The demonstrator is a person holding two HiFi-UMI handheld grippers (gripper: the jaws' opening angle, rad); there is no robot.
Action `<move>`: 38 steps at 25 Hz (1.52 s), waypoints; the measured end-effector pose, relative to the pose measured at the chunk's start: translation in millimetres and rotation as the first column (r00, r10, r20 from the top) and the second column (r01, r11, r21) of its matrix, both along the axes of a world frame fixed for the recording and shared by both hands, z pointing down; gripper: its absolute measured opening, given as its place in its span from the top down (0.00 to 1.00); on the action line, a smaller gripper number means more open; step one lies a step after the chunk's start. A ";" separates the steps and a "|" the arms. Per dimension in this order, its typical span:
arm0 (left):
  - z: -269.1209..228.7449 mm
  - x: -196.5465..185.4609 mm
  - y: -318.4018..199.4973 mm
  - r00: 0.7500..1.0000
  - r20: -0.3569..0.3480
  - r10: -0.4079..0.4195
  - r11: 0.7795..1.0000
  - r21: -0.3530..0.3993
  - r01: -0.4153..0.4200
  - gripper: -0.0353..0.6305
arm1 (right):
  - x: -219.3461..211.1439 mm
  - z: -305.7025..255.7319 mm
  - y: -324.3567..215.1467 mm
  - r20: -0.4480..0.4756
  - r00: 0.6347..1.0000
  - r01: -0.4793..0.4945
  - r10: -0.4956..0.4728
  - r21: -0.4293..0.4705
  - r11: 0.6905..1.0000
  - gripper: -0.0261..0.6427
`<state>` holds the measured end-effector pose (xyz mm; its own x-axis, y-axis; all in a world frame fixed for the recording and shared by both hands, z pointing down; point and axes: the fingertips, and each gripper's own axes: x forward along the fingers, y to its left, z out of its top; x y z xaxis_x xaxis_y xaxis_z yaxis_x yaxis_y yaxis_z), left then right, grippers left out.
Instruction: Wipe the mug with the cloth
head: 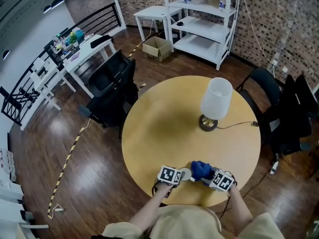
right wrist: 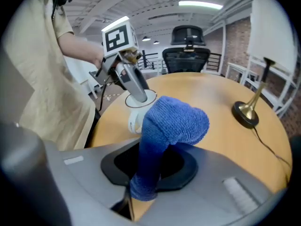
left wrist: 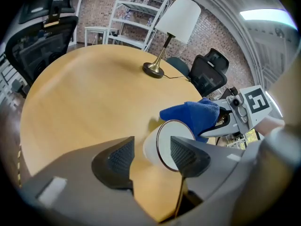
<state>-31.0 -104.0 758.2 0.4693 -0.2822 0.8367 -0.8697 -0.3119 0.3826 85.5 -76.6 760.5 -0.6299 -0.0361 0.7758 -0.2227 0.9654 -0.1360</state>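
Observation:
A white mug [head: 185, 174] stands on the round wooden table [head: 164, 128] near its front edge. My left gripper [left wrist: 150, 157] is open around the mug's [left wrist: 151, 147] wall. One finger reaches into the mug's mouth; the other stands outside, with a strip of table showing between it and the wall. My right gripper [right wrist: 150, 166] is shut on a blue cloth [right wrist: 174, 121], which bulges up in front of its jaws. The cloth [left wrist: 193, 117] sits just right of the mug's rim. In the right gripper view the mug [right wrist: 136, 114] has its handle facing me, with a left finger [right wrist: 134, 84] dipping into it.
A table lamp [head: 214, 103] with a white shade stands at the table's far right, its cord trailing off the right edge. Black office chairs [head: 112, 83] ring the table. White shelving [head: 204, 19] and a cardboard box [head: 157, 48] stand by the brick wall.

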 end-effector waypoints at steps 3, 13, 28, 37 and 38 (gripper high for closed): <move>-15.3 -3.7 -6.3 0.993 0.032 0.112 0.992 0.053 -0.114 0.49 | 10.2 -13.7 7.4 0.077 0.981 -0.176 0.176 -0.012 0.984 0.83; -14.4 72.7 8.2 0.204 0.254 0.945 0.207 0.014 -0.978 0.69 | 33.0 -37.3 43.3 0.145 0.898 -0.416 0.415 -0.023 0.909 0.83; 8.4 34.8 -14.8 0.602 0.061 0.796 0.598 0.071 -0.798 0.90 | 7.8 -48.9 23.0 0.087 0.857 -0.512 0.507 0.033 0.859 0.83; 18.5 17.8 -29.9 0.906 -0.042 0.422 0.906 -0.027 -0.423 0.90 | -53.9 -8.6 -8.7 -0.232 0.949 -0.193 0.212 0.101 0.976 0.83; 19.2 15.5 -31.4 0.933 -0.060 0.356 0.932 -0.046 -0.359 0.90 | -53.0 -8.6 -7.8 -0.231 0.950 -0.193 0.211 0.096 0.976 0.83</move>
